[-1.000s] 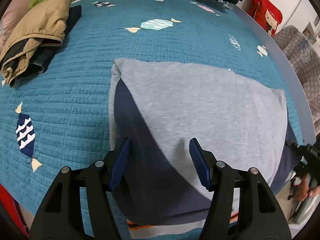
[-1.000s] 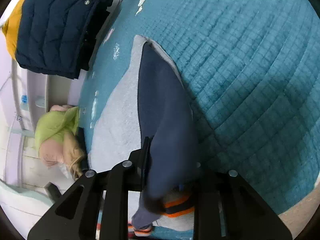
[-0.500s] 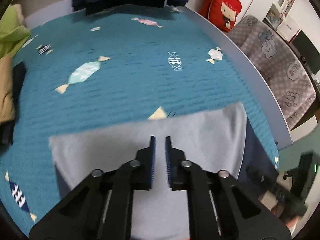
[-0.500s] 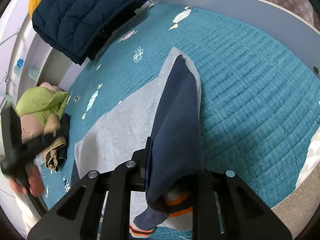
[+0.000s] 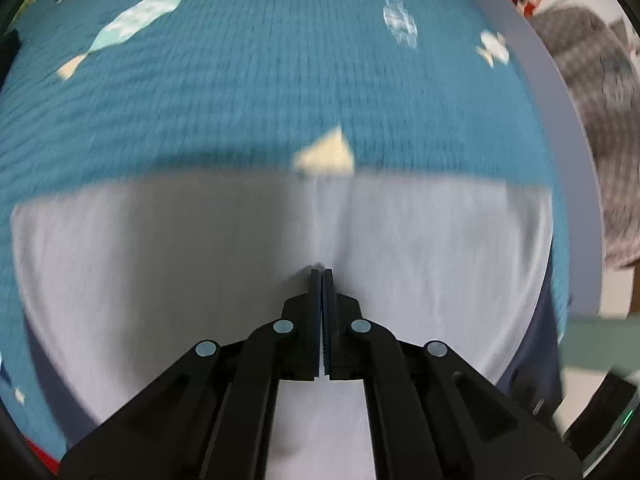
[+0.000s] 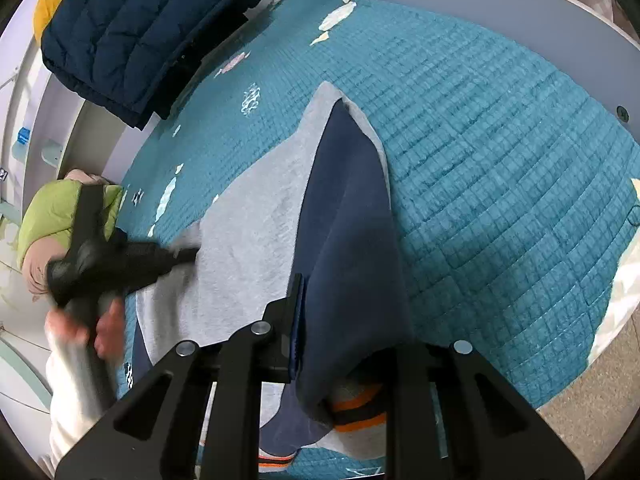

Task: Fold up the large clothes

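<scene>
While the grey sweatshirt [image 5: 400,264] lies spread over the teal quilted bed [image 5: 280,80], filling the lower half of the left wrist frame, the left tool [image 5: 321,272] is seen with its blue pads brought together, tip on the grey cloth at centre frame. Whether a pinch of fabric is caught between the pads cannot be told, since the picture is blurred and only a faint crease runs up from the tip. In the right wrist view, the right tool [image 6: 340,320] is closed on the navy sleeve [image 6: 352,220], which is draped from the lower centre up toward the garment's top corner; the far finger is hidden under the cloth. The sleeve appears to be held this way so that it can be laid inward over the grey body, and the left tool is probably placed mid-panel to pin the body flat against that pull. An orange-striped cuff [image 6: 360,412] is seen hanging below the right tool at the bed's near edge. A dark puffer jacket [image 6: 136,36] rests at the upper left of that frame, and a green garment [image 6: 52,216] at the left edge, both well apart from the sweatshirt.
</scene>
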`<state>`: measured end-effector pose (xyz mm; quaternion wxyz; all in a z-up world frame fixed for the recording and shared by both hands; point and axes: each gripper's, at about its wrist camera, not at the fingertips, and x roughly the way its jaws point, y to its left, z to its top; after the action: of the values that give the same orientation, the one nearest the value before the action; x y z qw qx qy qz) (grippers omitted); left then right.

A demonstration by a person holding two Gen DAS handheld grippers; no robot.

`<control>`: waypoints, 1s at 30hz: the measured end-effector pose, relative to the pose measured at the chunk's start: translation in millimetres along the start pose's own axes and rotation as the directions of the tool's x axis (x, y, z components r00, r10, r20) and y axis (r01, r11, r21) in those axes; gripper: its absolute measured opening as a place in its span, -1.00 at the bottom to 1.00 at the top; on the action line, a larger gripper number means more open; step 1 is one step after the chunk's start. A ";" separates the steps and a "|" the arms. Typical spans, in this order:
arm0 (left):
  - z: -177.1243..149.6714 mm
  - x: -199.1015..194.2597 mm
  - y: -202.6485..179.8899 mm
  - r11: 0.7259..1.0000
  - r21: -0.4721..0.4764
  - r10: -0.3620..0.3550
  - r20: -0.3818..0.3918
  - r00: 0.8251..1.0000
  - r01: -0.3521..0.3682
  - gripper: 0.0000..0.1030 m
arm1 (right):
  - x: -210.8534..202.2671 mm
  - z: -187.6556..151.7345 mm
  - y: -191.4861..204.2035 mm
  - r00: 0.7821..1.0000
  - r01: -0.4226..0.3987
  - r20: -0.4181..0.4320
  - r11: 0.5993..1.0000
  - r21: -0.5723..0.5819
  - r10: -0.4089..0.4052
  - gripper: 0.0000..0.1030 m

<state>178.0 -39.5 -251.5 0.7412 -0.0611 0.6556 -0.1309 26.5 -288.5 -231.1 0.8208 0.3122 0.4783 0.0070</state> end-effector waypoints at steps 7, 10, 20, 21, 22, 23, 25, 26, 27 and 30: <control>-71.3 -4.3 -21.2 0.988 0.090 0.117 0.063 0.991 -0.123 -1.00 | 6.8 -0.3 -2.3 0.999 0.025 -0.025 1.000 0.010 -0.025 -0.62; -100.6 -1.5 -28.1 0.978 0.139 0.151 0.029 0.988 -0.154 -1.00 | 7.8 -1.3 0.5 0.999 0.041 -0.028 0.999 -0.010 -0.041 -0.62; -161.8 -13.8 -14.4 0.987 0.112 0.115 -0.029 0.993 -0.111 -1.00 | 12.8 -0.4 6.9 0.993 0.074 -0.085 0.994 -0.085 -0.081 -0.60; -172.6 -10.9 -14.2 0.988 0.113 0.110 -0.054 0.992 -0.103 -1.00 | 13.5 0.4 7.3 0.992 0.073 -0.092 0.993 -0.094 -0.082 -0.60; -180.7 -13.5 -13.6 0.987 0.112 0.116 -0.030 0.993 -0.112 -1.00 | 14.6 0.9 7.7 0.991 0.073 -0.101 0.992 -0.104 -0.084 -0.60; -184.2 -18.8 -13.4 0.987 0.114 0.111 -0.007 0.994 -0.110 -1.00 | 15.6 1.2 8.3 0.990 0.077 -0.105 0.990 -0.116 -0.089 -0.60; -185.6 -27.4 -13.1 0.988 0.113 0.107 0.014 0.994 -0.108 -0.99 | 17.9 1.8 9.1 0.988 0.083 -0.114 0.987 -0.136 -0.099 -0.59; -183.8 -34.4 -15.1 0.987 0.122 0.101 0.030 0.994 -0.104 -0.99 | 18.6 2.1 8.3 0.988 0.081 -0.117 0.988 -0.135 -0.097 -0.59; -183.1 -41.1 -18.8 0.986 0.137 0.085 0.051 0.995 -0.091 -0.99 | 19.5 2.4 9.0 0.988 0.078 -0.119 0.988 -0.130 -0.094 -0.59; -155.1 -61.5 -21.8 0.984 0.161 0.064 0.117 0.991 -0.082 -0.99 | 18.2 2.2 8.6 0.990 0.071 -0.112 0.991 -0.114 -0.084 -0.59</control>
<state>15.8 -30.9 -207.6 0.7835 0.0174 0.6018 -0.1538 40.6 -277.0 -240.0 0.8072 0.2469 0.5358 0.0196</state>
